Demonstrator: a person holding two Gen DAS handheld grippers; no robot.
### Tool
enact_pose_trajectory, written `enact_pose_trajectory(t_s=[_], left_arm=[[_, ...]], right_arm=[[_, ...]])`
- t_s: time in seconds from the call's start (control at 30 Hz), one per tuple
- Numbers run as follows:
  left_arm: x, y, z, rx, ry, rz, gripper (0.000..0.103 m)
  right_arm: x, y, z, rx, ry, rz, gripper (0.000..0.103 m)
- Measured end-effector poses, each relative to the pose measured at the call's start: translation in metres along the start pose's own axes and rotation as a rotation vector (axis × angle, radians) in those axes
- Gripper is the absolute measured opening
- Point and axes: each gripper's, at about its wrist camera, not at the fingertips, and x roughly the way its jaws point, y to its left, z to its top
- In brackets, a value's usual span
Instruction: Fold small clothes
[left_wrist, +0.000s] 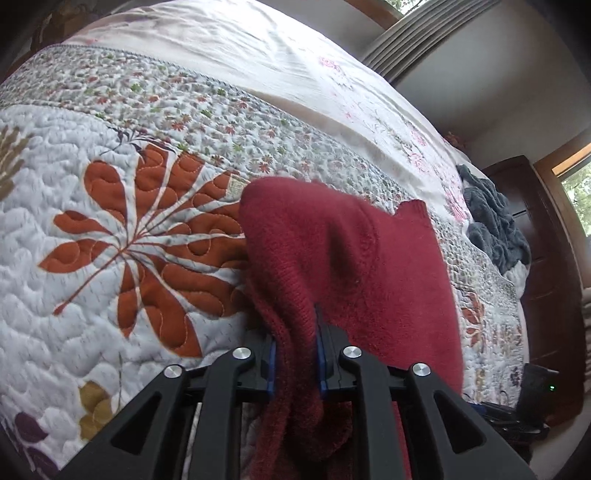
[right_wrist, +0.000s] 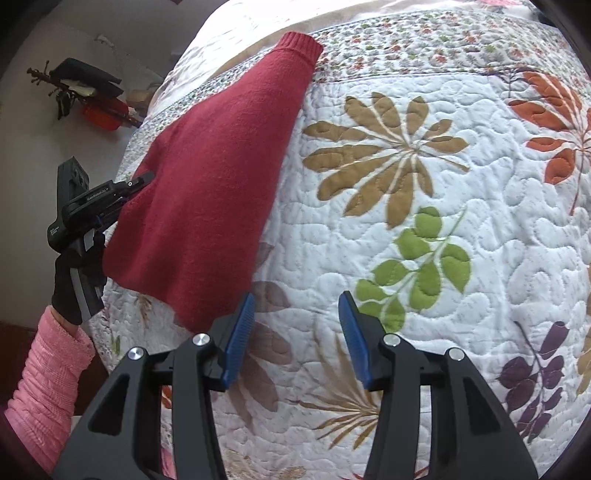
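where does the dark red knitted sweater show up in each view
Left wrist: dark red knitted sweater lower centre, pinched in the left gripper.
Right wrist: sweater upper left, left gripper at its left edge.
Shared landmark: orange leaf print on the quilt.

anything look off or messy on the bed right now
Nothing damaged or spilled. The red sweater is bunched and lifted off the quilt where the left gripper pinches it. A grey garment lies crumpled near the bed's far edge. The right gripper is open and empty.
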Motion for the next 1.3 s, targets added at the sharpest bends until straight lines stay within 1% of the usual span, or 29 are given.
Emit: enact_pose_trajectory(t_s=[0.07,0.13,0.17,0.23,0.3,0.37,0.43,0.5,0.53,0.57,0.6,0.63,0.67,0.73,0.83,0.9,0.97,1.03,1.13,1.2,1.23,1.27,1.3], left_arm=[[-0.015,-0.005,-0.004,0.016,-0.014,0.010,0.019],[-0.031,-0.010,-0.011,0.029,-0.026,0.016,0.022],[-0.039,-0.013,-0.017,0.034,-0.027,0.017,0.025],[-0.055,-0.018,-0.031,0.052,-0.034,0.009,0.030],[-0.065,-0.021,-0.047,0.056,-0.027,-0.005,0.040],[-0.068,-0.022,-0.060,0.055,-0.013,-0.012,0.041],[-0.066,-0.021,-0.071,0.052,0.015,-0.010,0.041],[-0.058,-0.019,-0.079,0.054,0.034,-0.007,0.038],[-0.054,-0.019,-0.082,0.054,0.045,0.004,0.032],[-0.047,-0.016,-0.084,0.046,0.063,0.010,0.014],[-0.044,-0.015,-0.085,0.035,0.074,0.006,0.012],[-0.042,-0.012,-0.084,0.020,0.076,0.005,0.011],[-0.042,-0.010,-0.083,0.011,0.073,0.001,0.010],[-0.046,-0.009,-0.081,0.004,0.066,-0.023,0.009],[-0.047,-0.009,-0.081,0.032,0.073,-0.026,0.009],[-0.043,-0.004,-0.084,0.023,0.093,-0.032,0.009],[-0.033,0.002,-0.089,0.038,0.117,-0.004,0.009],[-0.026,0.007,-0.094,0.040,0.126,0.006,0.009],[-0.024,0.011,-0.094,0.023,0.129,-0.008,0.010],[-0.028,0.006,-0.092,0.042,0.137,-0.008,0.015],[-0.031,0.004,-0.091,0.049,0.143,-0.015,0.015],[-0.036,0.001,-0.089,0.056,0.146,-0.022,0.021],[-0.042,-0.001,-0.085,0.064,0.143,-0.030,0.031]], right_arm=[[-0.001,0.005,0.002,0.010,-0.004,0.041,0.052],[-0.002,0.009,0.005,0.020,-0.006,0.083,0.057],[-0.001,0.012,0.006,0.027,-0.004,0.109,0.059],[0.004,0.018,0.008,0.030,0.008,0.139,0.060],[0.014,0.025,0.009,0.034,0.032,0.146,0.060],[0.022,0.028,0.009,0.047,0.050,0.148,0.066],[0.031,0.027,0.009,0.076,0.071,0.156,0.067],[0.041,0.027,0.009,0.111,0.107,0.168,0.067],[0.046,0.025,0.010,0.123,0.125,0.161,0.063],[0.050,0.025,0.011,0.132,0.139,0.164,0.048],[0.051,0.027,0.010,0.134,0.147,0.189,0.041],[0.050,0.028,0.010,0.135,0.153,0.205,0.030],[0.045,0.033,0.010,0.113,0.147,0.207,0.024],[0.033,0.036,0.010,0.080,0.123,0.219,0.019],[0.018,0.038,0.010,0.053,0.099,0.214,0.017],[0.021,0.036,0.007,0.046,0.118,0.185,0.017],[0.033,0.032,0.001,0.041,0.144,0.141,0.017],[0.042,0.029,-0.003,0.046,0.158,0.128,0.017],[0.046,0.029,-0.004,0.037,0.156,0.117,0.019],[0.043,0.035,-0.002,0.013,0.159,0.104,0.023],[0.042,0.037,-0.002,-0.005,0.157,0.100,0.031],[0.037,0.040,0.001,-0.025,0.147,0.087,0.035],[0.033,0.042,0.004,-0.040,0.134,0.077,0.042]])
